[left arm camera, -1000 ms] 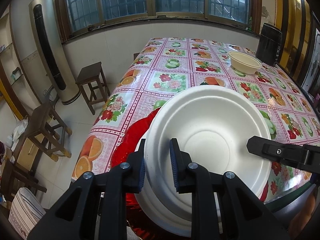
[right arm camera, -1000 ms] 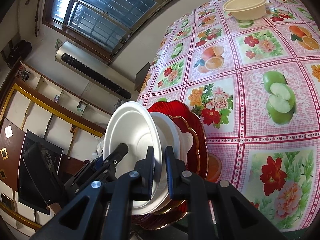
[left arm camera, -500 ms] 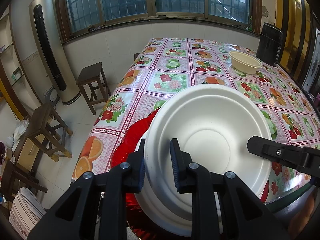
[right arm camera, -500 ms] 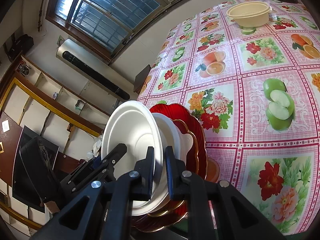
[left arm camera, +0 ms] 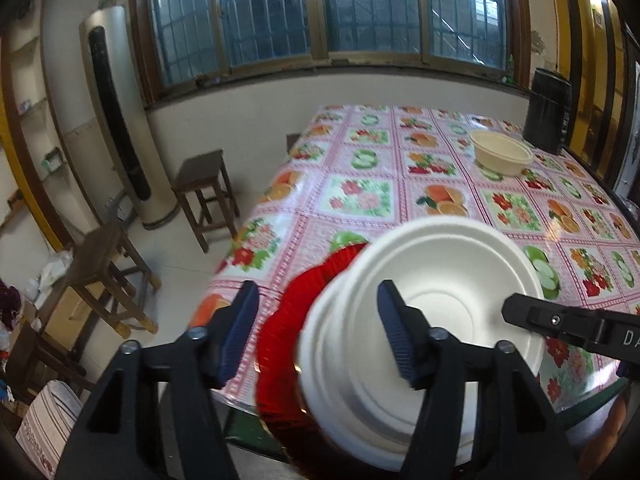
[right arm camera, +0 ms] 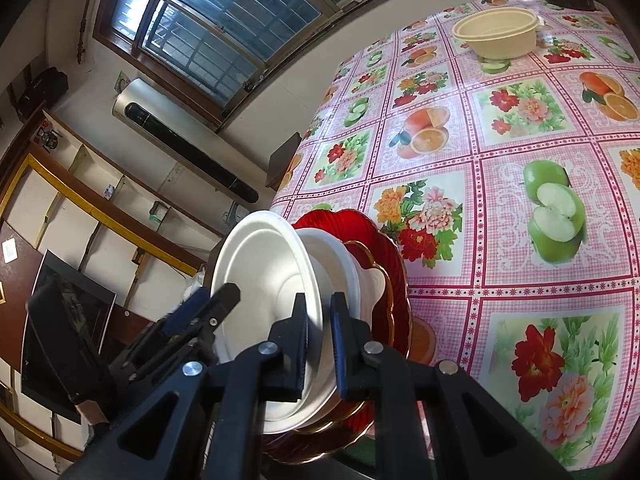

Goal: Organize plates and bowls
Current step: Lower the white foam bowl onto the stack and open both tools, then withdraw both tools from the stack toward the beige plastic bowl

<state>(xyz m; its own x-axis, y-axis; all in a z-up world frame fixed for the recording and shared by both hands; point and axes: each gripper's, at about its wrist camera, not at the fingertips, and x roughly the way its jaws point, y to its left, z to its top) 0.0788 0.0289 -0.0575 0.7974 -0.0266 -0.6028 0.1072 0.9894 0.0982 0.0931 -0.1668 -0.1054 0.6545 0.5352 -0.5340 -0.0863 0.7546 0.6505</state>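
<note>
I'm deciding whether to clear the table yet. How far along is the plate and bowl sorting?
Partly done: white bowls already sit nested on the red plates at the table's near edge. In hand: the right tool is clamped on the rim of the top white bowl, while the left tool is opening, its pads off that bowl. Left: the beige bowl stands alone at the far side.

The flowered oilcloth table (left arm camera: 360,196) lies bare across its middle. A beige round bowl (left arm camera: 502,156) and a black cylindrical bin (left arm camera: 547,112) stand at the far right; stacked dishes on red scalloped plates (right arm camera: 384,256) crowd the near edge.
</note>
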